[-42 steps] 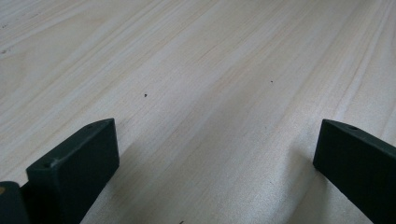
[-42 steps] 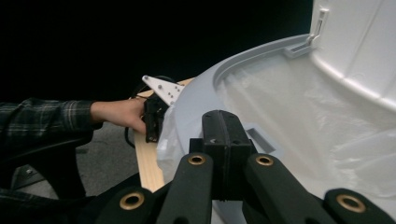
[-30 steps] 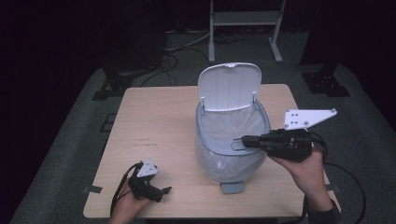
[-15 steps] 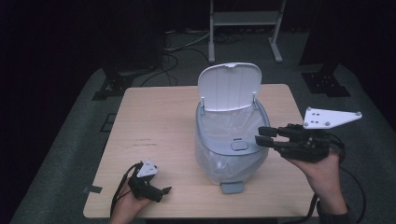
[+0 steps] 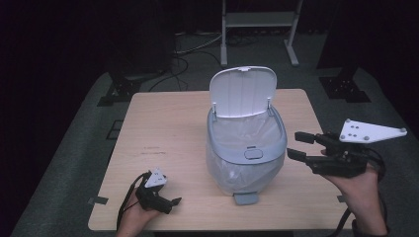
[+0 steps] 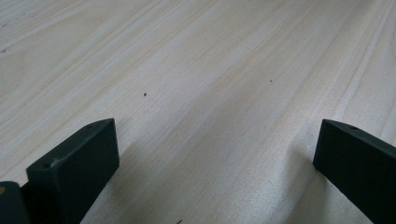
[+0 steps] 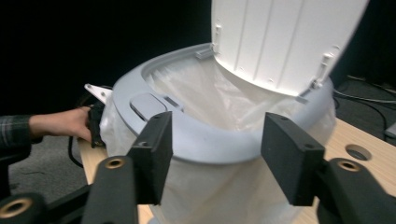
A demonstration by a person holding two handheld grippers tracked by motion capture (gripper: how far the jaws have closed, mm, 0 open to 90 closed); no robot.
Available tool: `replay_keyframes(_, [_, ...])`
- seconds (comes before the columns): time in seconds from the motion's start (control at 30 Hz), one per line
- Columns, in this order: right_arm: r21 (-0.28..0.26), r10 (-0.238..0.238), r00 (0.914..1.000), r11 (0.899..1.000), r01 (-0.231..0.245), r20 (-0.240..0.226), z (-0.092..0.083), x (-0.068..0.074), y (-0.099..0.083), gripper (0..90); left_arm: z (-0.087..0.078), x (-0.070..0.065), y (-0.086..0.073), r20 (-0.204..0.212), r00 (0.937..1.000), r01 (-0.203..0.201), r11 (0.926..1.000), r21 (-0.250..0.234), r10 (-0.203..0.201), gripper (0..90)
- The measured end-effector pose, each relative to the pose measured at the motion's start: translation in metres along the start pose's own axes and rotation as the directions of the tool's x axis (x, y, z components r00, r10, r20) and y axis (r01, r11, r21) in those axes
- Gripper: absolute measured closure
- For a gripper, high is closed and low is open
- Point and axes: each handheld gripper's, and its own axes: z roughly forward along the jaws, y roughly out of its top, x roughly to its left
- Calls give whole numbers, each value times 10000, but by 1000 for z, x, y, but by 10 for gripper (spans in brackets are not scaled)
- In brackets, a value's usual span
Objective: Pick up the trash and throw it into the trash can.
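Note:
A grey pedal bin (image 5: 276, 148) stands mid-table with its white lid (image 5: 242, 91) raised and a clear bag liner (image 5: 247, 131) inside. My right gripper (image 5: 295, 144) hovers just right of the bin and points at its rim. Its jaws have just been opening and nothing is between them. In the right gripper view the bin's rim (image 7: 126, 88) and lid (image 7: 280, 37) lie just beyond the open jaws of my right gripper (image 7: 217, 140). My left gripper (image 5: 175, 201) rests on the table (image 5: 168, 128) at the front left, open and empty, with bare wood (image 6: 210, 70) ahead of it.
The bin's foot pedal (image 5: 245, 198) sticks out toward the front edge. A metal stand (image 5: 259, 19), cables (image 5: 192, 49) and dark stand bases (image 5: 346, 84) sit on the floor behind the table. A round hole (image 7: 358, 151) pierces the tabletop near the bin.
My right gripper has drawn back to the right, away from the bin's front rim, and its jaws have gone from shut to open. The left gripper has not moved.

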Motion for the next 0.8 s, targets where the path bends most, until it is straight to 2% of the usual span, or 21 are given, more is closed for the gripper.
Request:
replay_keyframes(0.33, [36,-251,9977,9997,249,627,-10,-4,-22,243,0,0,0,-1,10000,-1,10000,1,1,0])
replay_keyframes(0.5, [342,-108,9948,9994,74,1016,-10,-8,-36,142,0,0,0,-1,10000,-1,10000,1,1,0])
replay_keyframes(0.73, [658,121,9895,9976,-218,1439,-7,-11,-52,118,0,0,0,-1,10000,2,10000,-3,-2,0])
replay_keyframes(0.77, [767,136,9876,9967,-258,1563,-6,-13,-58,82,0,0,0,-2,10000,1,10000,-2,-1,0])
replay_keyframes(0.8, [767,136,9876,9967,-258,1563,-6,-13,-58,82,0,0,0,-2,10000,1,10000,-2,-1,0])
